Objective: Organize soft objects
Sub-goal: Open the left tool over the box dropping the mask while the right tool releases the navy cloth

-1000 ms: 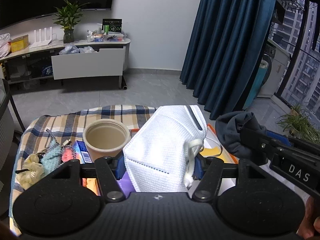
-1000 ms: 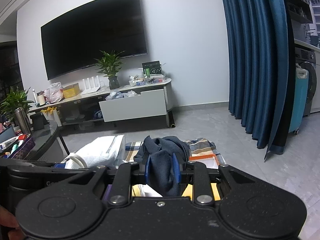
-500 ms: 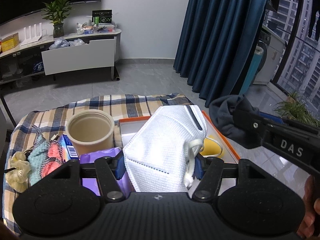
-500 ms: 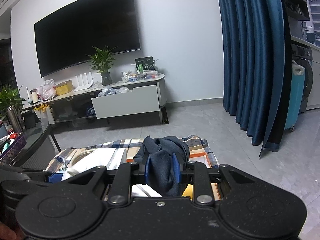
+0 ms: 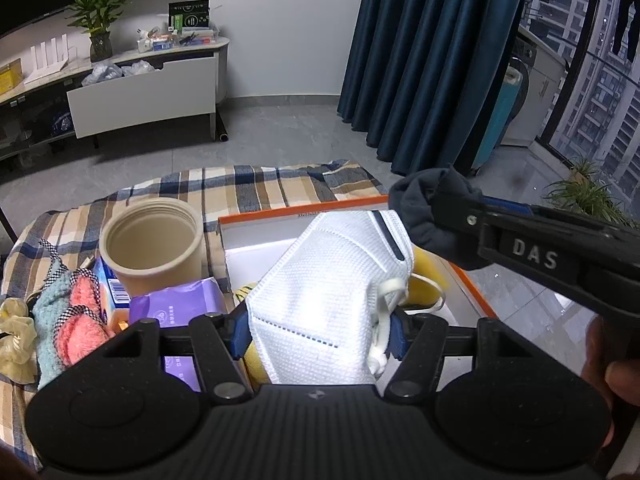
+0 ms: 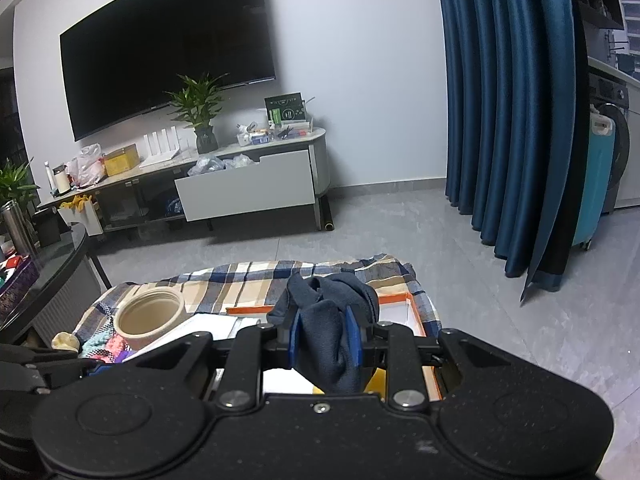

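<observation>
My left gripper (image 5: 318, 330) is shut on a white folded face mask (image 5: 328, 288) and holds it above an orange-rimmed white box (image 5: 280, 218). My right gripper (image 6: 326, 338) is shut on a dark navy cloth (image 6: 332, 320) and holds it over the same box (image 6: 414, 312). In the left wrist view the right gripper (image 5: 440, 216) and the cloth (image 5: 420, 204) hang over the box's right side. Something yellow (image 5: 428, 276) lies inside the box.
A beige round tub (image 5: 150, 240) stands open left of the box on a plaid cloth (image 5: 248, 184). A purple packet (image 5: 180, 308), a blue packet (image 5: 110, 284), teal-and-pink knitted pieces (image 5: 68, 320) and a cream scrunchie (image 5: 16, 336) lie at the left.
Both grippers have risen and tilted downward with their loads, so more of the table and the orange-rimmed box shows below them. Neither grip has changed.
</observation>
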The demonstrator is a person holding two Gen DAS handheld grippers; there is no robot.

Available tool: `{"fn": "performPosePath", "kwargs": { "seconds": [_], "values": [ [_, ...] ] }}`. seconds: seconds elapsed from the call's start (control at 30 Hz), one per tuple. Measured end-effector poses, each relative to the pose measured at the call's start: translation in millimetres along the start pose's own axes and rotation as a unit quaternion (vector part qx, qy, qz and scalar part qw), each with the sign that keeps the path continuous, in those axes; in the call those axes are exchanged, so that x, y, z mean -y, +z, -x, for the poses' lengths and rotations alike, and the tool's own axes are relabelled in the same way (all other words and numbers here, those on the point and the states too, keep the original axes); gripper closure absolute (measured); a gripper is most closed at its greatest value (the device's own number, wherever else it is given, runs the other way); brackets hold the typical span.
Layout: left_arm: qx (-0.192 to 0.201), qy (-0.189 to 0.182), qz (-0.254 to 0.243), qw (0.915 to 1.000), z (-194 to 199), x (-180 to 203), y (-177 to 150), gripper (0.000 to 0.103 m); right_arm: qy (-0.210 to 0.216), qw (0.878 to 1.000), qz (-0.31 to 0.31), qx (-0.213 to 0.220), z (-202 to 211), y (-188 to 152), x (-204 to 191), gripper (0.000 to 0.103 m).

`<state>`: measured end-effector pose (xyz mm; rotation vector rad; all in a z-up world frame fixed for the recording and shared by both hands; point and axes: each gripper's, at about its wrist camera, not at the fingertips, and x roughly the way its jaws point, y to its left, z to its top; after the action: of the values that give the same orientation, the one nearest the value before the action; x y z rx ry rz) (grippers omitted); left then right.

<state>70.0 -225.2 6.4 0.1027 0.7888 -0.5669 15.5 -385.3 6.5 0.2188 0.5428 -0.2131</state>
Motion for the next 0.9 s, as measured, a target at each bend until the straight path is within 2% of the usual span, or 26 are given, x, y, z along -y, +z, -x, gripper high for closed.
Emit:
{"fn": "performPosePath", "kwargs": {
  "seconds": [0.23,0.33,0.43,0.47,0.5,0.63,0.83,0.9],
  "values": [
    [-0.017,-0.009,-0.004,0.9998,-10.0,2.4,-0.3,0.038,-0.003,1.000,-0.002,-0.012,-15.0,-1.4,1.4,0.071],
    [-0.030,-0.023,-0.007,0.9993,-14.7,4.7,-2.0,0.032,-0.002,1.000,-0.001,-0.018,-21.3,-1.6,1.0,0.066],
    [-0.033,-0.029,-0.011,0.9990,-14.8,7.0,-5.4,0.027,0.002,1.000,0.000,-0.009,-25.5,-0.3,1.4,0.052],
    [-0.033,-0.028,-0.013,0.9990,-14.9,7.3,-5.8,0.026,0.005,1.000,0.000,-0.005,-25.9,0.0,2.7,0.043],
    [-0.034,-0.027,-0.015,0.9989,-14.3,7.5,-6.4,0.025,0.005,1.000,-0.001,-0.001,-24.9,0.8,3.0,0.041],
    [-0.030,-0.021,-0.016,0.9992,-8.6,5.9,-6.3,0.021,0.001,1.000,-0.008,0.004,-17.7,1.7,5.4,0.041],
    [-0.017,-0.040,-0.010,0.9990,2.3,6.2,-3.6,0.010,-0.015,1.000,-0.014,0.014,1.3,4.1,5.8,0.041],
    [-0.011,-0.041,-0.012,0.9990,5.6,7.3,-3.4,0.010,-0.014,1.000,-0.015,0.021,9.2,5.3,5.6,0.040]
  ]
}}
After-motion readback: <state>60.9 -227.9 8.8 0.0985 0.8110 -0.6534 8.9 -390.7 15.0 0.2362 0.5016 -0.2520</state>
